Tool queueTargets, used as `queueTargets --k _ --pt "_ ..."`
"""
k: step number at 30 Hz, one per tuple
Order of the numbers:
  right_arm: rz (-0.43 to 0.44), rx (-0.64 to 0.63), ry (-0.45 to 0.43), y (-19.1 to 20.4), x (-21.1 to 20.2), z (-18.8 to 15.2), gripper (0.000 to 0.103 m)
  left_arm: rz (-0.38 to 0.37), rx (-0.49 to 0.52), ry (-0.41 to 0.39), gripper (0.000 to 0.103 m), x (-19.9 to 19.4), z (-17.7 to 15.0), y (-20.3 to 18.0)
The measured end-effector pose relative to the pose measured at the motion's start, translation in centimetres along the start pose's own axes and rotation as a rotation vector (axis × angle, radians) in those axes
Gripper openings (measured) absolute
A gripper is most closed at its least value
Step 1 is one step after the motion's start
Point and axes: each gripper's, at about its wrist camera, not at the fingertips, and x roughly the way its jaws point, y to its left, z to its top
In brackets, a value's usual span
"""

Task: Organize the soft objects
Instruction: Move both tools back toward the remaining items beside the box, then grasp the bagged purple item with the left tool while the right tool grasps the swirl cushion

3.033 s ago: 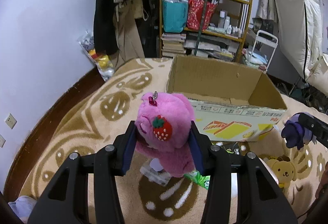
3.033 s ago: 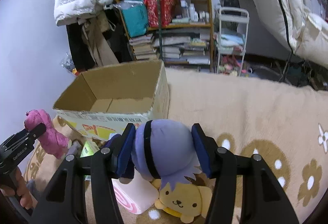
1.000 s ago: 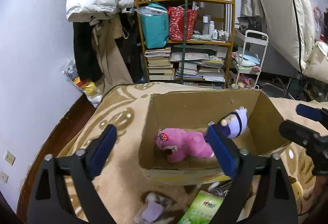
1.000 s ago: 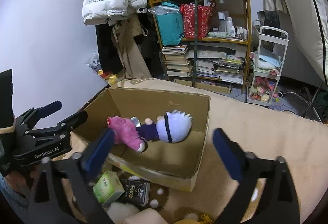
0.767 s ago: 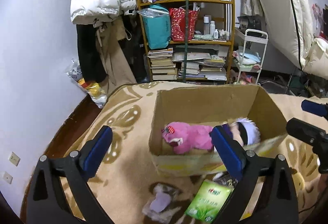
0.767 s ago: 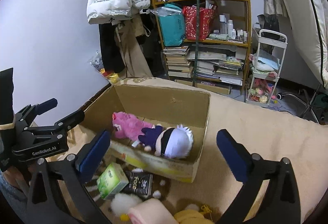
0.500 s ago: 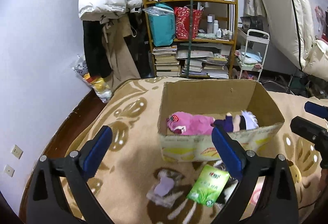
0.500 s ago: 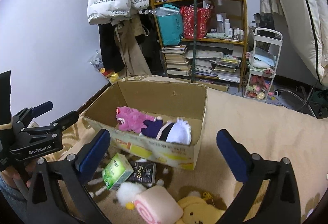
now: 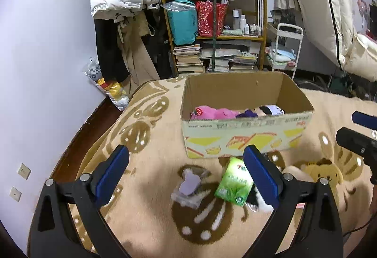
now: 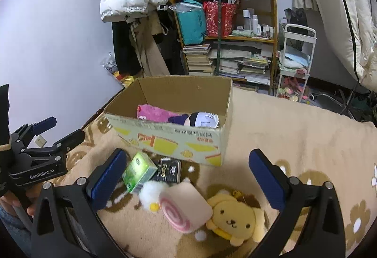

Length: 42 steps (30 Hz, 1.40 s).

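Pink plush (image 10: pixel 155 113) and a white-haired doll (image 10: pixel 203 120) lie side by side inside the cardboard box (image 10: pixel 179 139), which sits open-topped on the beige patterned blanket (image 10: pixel 294 130). Just in front of the box, still out on the blanket, are a fuzzy yellow dog plush (image 10: pixel 234 220) touching a pink swirl-roll cushion (image 10: pixel 185 207), with a small white fluffy toy (image 10: pixel 149 193) against it. The left gripper (image 9: pixel 186 177) and right gripper (image 10: pixel 186 181) both hang with fingers spread wide and nothing between them. To me the risk is a muddled pick: a hard-edged green carton (image 10: pixel 139 172) and a glossy black packet (image 10: pixel 168 172) lie right among the soft things, and a bagged lilac item (image 9: pixel 189 185) sits nearby. Squashy, rounded plush could also slip from a shallow pinch, or one toy could drag its touching neighbour along.
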Motion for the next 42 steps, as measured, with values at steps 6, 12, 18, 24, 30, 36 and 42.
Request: queueTargets --k 6,12,18,24,30,36,42 --pt "-0.013 -0.028 0.02 0.6 -0.2 -0.4 0.103 0.004 0.013 0.035 0.097 0.3 -0.5 -0.1" --pt "-0.023 -0.04 0.078 1.0 1.0 -1.1 0.103 0.005 -0.013 0.09 0.097 1.8 -0.5 0.6" --pt "-0.034 -0.035 0.107 0.7 2.2 -1.4 0.103 -0.022 -0.065 0.166 0.097 4.0 -0.4 1.6" --pt "-0.042 -0.023 0.152 0.3 3.9 -1.5 0.103 -0.023 -0.087 0.236 0.097 6.3 -0.5 2.1" --pt "-0.044 -0.016 0.21 0.2 5.7 -2.1 0.103 -0.049 -0.117 0.333 0.097 9.5 -0.7 2.4" --pt "-0.03 -0.016 0.264 0.4 7.1 -2.8 0.103 -0.04 -0.11 0.417 0.097 12.2 -1.4 2.0" --pt "-0.046 -0.034 0.311 0.7 8.4 -3.3 0.103 -0.031 -0.11 0.467 0.097 13.6 -2.1 1.8"
